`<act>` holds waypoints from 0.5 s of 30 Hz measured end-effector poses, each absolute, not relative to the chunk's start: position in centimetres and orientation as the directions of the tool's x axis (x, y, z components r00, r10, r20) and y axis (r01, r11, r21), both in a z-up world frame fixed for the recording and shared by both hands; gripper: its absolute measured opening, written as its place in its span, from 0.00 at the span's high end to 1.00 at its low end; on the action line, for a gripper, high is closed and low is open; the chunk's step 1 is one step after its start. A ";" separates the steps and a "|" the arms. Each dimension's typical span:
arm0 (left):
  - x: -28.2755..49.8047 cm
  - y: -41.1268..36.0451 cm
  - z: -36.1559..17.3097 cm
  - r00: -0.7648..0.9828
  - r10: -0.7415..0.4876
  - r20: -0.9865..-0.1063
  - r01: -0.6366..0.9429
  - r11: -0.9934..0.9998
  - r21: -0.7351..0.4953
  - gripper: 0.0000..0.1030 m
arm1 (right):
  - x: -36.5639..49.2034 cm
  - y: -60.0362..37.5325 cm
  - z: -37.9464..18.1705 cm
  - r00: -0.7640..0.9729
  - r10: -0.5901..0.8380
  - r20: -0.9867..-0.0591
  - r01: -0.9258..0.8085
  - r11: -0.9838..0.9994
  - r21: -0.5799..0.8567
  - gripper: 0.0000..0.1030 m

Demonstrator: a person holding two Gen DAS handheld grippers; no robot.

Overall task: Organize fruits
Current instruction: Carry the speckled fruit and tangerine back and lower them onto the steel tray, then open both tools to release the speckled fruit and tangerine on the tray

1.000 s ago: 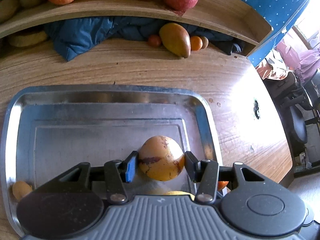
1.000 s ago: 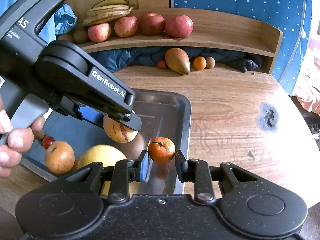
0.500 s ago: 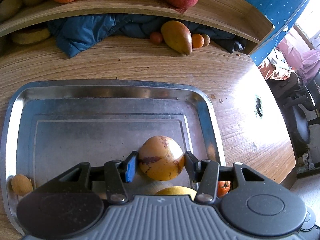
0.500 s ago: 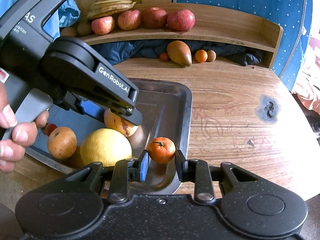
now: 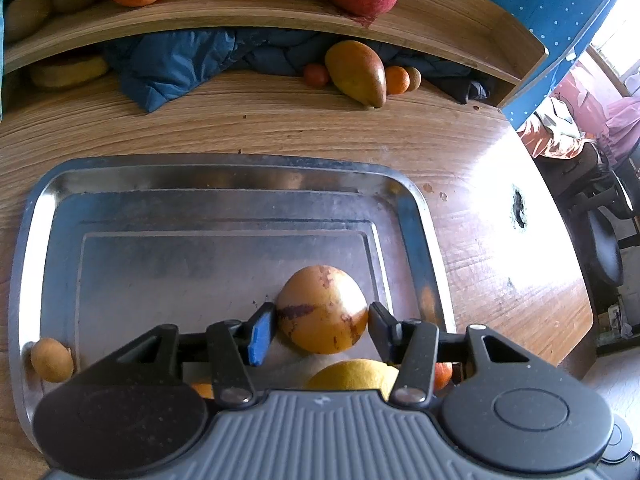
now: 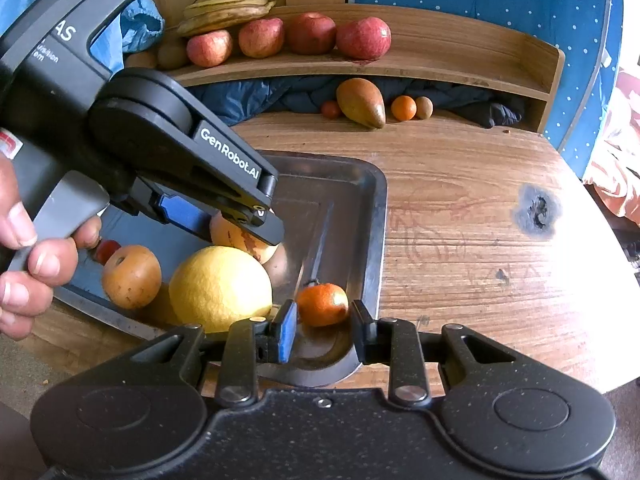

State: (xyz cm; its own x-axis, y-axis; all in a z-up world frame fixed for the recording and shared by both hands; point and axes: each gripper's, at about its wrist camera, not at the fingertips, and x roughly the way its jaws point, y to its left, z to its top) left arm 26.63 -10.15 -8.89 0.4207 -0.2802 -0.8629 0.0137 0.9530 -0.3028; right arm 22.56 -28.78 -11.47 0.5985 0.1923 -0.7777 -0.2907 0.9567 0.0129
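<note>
A steel tray (image 5: 36, 240) lies on the wooden table. My left gripper (image 5: 320, 332) is shut on a yellow-brown spotted fruit (image 5: 322, 308) low over the tray's right half. In the right wrist view the same gripper (image 6: 240, 232) reaches in from the upper left, held by a hand (image 6: 32, 264). My right gripper (image 6: 322, 328) is shut on a small tangerine (image 6: 322, 304) just above the tray's near right corner (image 6: 360, 364). A big yellow citrus (image 6: 220, 284), a round brown fruit (image 6: 130, 276) and a small red fruit (image 6: 107, 250) sit in the tray.
A curved wooden shelf (image 6: 460, 64) at the back carries several apples (image 6: 362, 38) and bananas (image 6: 228, 8). Under it lie a mango (image 6: 360, 102), a small orange (image 6: 403, 107) and a blue jacket (image 5: 172, 64). A dark burn mark (image 6: 538, 210) is on the table to the right.
My right gripper has drawn back a little with the tangerine, from over the tray's right rim to its near corner; more of the yellow citrus shows. The left gripper keeps still on its fruit.
</note>
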 end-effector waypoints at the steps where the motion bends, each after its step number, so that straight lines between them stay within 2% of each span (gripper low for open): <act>1: 26.5 -10.1 -8.8 0.422 -0.278 -0.863 0.012 0.953 -0.301 0.46 | 22.5 -28.8 -11.5 0.598 0.192 -0.778 -0.291 0.957 0.012 0.70; 5: 26.0 -9.9 -8.5 0.432 -0.271 -0.860 0.008 0.955 -0.296 0.42 | 21.8 -28.7 -11.5 0.601 0.190 -0.776 -0.290 0.957 0.010 0.69; 15: 23.2 -8.7 -7.0 0.468 -0.246 -0.849 -0.009 0.959 -0.283 0.26 | 20.5 -28.9 -10.5 0.620 0.198 -0.760 -0.281 0.960 0.020 0.63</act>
State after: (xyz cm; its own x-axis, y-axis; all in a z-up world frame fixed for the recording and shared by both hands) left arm 23.20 -8.69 -7.05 0.4675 -0.2463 -0.8490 -0.0088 0.9591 -0.2831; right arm 20.45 -28.87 -10.51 0.6196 0.1975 -0.7596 -0.2810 0.9595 0.0203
